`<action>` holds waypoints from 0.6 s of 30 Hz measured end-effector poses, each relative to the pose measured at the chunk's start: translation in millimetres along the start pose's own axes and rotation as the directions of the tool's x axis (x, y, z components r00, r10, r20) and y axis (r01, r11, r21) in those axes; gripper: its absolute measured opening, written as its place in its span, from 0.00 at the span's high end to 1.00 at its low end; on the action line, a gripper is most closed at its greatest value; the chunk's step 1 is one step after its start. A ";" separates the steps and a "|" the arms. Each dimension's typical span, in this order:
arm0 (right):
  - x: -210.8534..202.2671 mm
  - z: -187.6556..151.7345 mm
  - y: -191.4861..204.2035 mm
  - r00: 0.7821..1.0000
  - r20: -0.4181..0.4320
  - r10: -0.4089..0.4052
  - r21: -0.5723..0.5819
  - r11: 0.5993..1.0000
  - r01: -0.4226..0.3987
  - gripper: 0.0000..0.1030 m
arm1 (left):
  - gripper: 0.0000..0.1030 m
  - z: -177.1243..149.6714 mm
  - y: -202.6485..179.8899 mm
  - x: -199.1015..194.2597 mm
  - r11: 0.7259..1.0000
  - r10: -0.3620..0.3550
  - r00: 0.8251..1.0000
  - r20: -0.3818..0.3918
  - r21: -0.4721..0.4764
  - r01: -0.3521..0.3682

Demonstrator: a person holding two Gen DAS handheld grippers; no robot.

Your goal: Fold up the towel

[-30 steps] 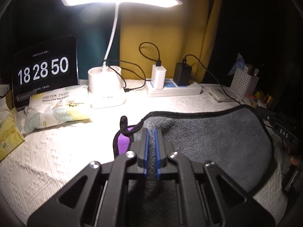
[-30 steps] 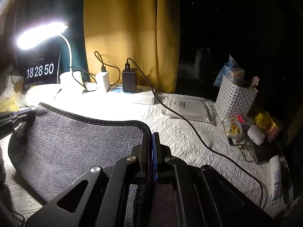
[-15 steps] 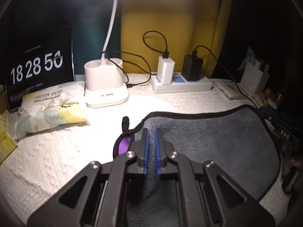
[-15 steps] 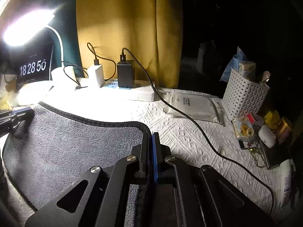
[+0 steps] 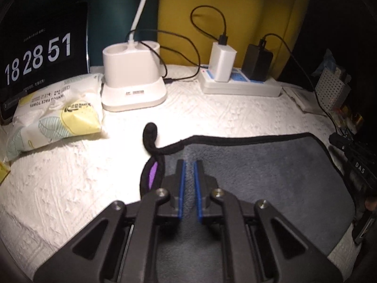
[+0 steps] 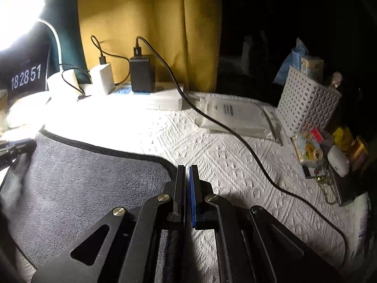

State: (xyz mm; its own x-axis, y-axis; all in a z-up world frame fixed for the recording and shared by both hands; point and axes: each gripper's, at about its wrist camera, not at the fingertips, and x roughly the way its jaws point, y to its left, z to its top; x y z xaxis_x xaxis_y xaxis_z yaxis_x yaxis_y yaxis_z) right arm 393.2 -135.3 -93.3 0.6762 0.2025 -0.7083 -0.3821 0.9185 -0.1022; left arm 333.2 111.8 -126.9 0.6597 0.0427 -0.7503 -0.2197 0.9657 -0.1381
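Your grey microfibre towel (image 5: 271, 179) is soft, limp—pinch its black-bound corners; left gripper (image 5: 189, 165) and right gripper (image 6: 187, 168) both slightly parted, holding nothing.

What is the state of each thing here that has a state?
towel: lying flat
left gripper: narrow gap, grip unclear
right gripper: pads slightly apart at towel corner
lamp: on
clock: lit, showing 18 28 51
white charger: plugged in
black charger: plugged in
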 end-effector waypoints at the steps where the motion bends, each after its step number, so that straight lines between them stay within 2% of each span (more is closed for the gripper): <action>1: 1.9 0.1 -0.8 1.000 -0.010 0.001 0.003 1.000 -0.001 0.96 | 0.90 0.2 1.2 2.1 1.000 -0.002 1.000 -0.010 -0.006 0.002; 9: 4.5 -0.1 3.8 1.000 -0.029 -0.008 -0.024 1.000 0.008 0.96 | 0.83 5.0 7.6 2.8 0.999 -0.022 0.999 -0.031 -0.028 0.021; 11: 5.8 0.1 4.0 0.999 -0.035 -0.010 -0.025 1.000 0.009 0.96 | 0.78 6.6 12.1 -1.0 0.999 -0.012 1.000 -0.024 -0.037 0.011; 16: 8.3 0.2 4.5 0.999 -0.048 -0.006 -0.027 1.000 0.005 0.96 | 0.77 8.4 23.0 -6.6 0.998 0.006 1.000 -0.018 -0.060 -0.007; 18: 9.7 0.5 3.9 0.998 -0.055 -0.007 -0.025 1.000 0.005 0.96 | 0.75 8.2 24.8 -4.3 0.998 0.039 0.999 -0.024 -0.050 -0.041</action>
State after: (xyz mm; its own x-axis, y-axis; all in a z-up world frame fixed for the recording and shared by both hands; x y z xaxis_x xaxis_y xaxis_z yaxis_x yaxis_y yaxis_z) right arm 398.5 -129.5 -100.2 0.6434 0.1774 -0.7447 -0.3940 0.9108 -0.1234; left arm 330.8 137.7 -121.8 0.6327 0.0746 -0.7708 -0.2823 0.9491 -0.1399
